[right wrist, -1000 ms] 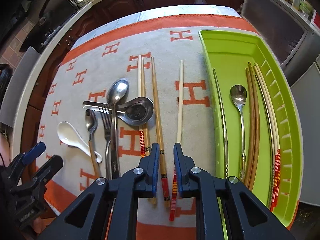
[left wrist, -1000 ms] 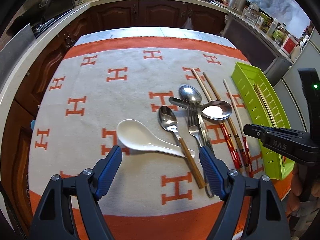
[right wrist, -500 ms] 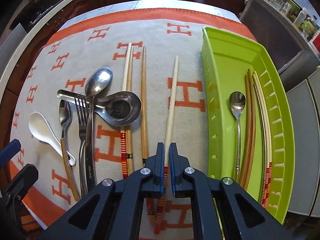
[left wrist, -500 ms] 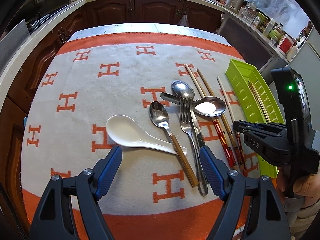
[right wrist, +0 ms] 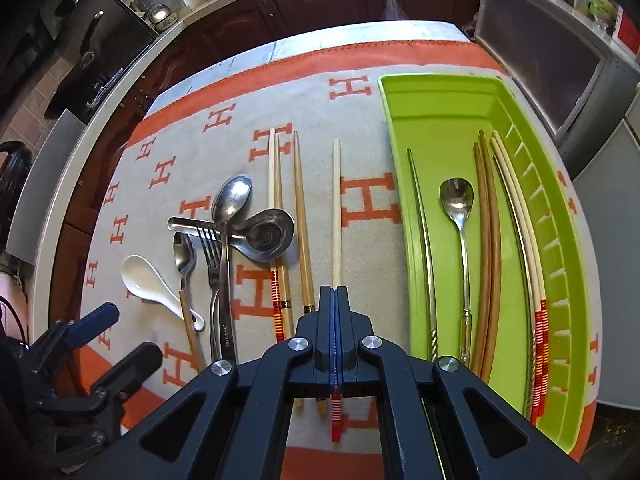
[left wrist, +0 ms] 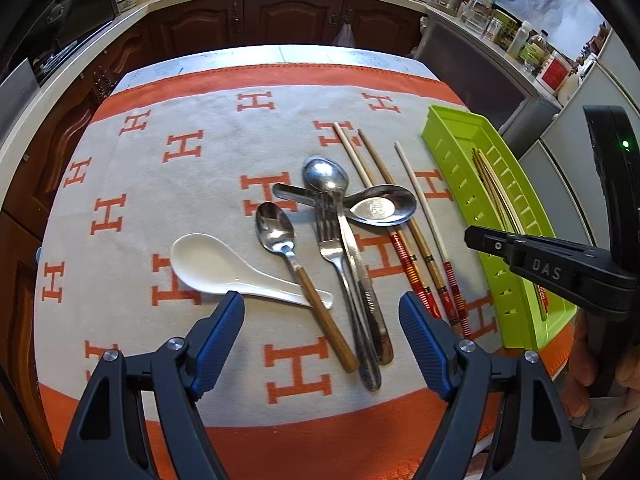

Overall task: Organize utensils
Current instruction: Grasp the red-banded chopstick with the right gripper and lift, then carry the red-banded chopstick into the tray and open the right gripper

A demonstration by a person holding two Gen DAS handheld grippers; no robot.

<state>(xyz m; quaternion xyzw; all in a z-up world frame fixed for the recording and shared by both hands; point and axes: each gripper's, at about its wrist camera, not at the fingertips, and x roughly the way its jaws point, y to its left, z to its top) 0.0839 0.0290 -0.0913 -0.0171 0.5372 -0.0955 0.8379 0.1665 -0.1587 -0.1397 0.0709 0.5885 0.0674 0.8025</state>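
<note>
On the H-patterned cloth (left wrist: 168,184), the left gripper (left wrist: 322,312) gapes; the right gripper (right wrist: 335,292) clamps a chopstick (right wrist: 337,208).

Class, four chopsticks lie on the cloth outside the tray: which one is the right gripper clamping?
The pale cream chopstick nearest the green tray. It lies alone; the right gripper is shut on it above its red-striped end.
</note>
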